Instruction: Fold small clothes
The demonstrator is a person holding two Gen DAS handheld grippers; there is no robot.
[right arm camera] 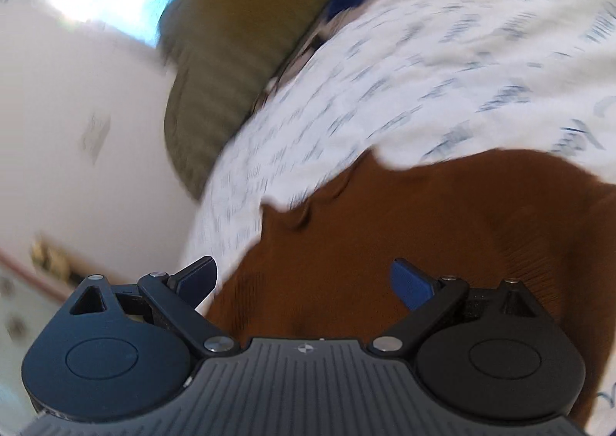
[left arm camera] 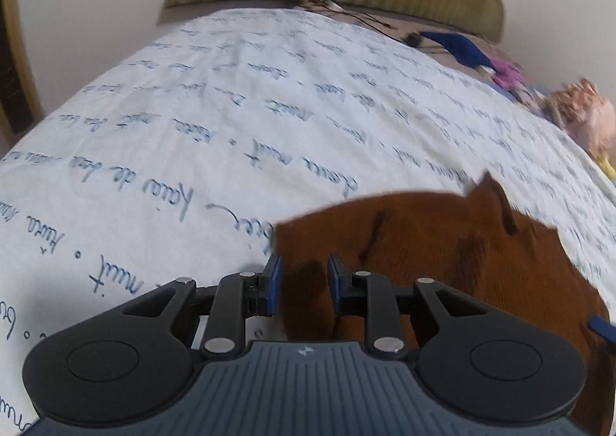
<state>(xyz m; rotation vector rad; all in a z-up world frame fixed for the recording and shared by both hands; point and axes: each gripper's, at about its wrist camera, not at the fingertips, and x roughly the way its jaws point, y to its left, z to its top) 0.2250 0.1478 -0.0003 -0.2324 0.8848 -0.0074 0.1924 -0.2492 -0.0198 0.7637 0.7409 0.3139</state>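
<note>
The rust-brown knit garment (left arm camera: 442, 262) lies on the bed's white quilt printed with blue handwriting (left arm camera: 231, 128). The left tool (left arm camera: 304, 282) pinches the garment's near edge between its blue pads. The right tool (right arm camera: 304, 282) stands wide apart above the cloth, gripping nothing.

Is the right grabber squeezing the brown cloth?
No, the right gripper has its blue pads spread wide, and the brown garment lies loose beneath them, not pinched.

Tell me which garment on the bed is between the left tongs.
The brown garment, lying between the left tongs. The blue garment and purple garment lie far off near the headboard.
</note>
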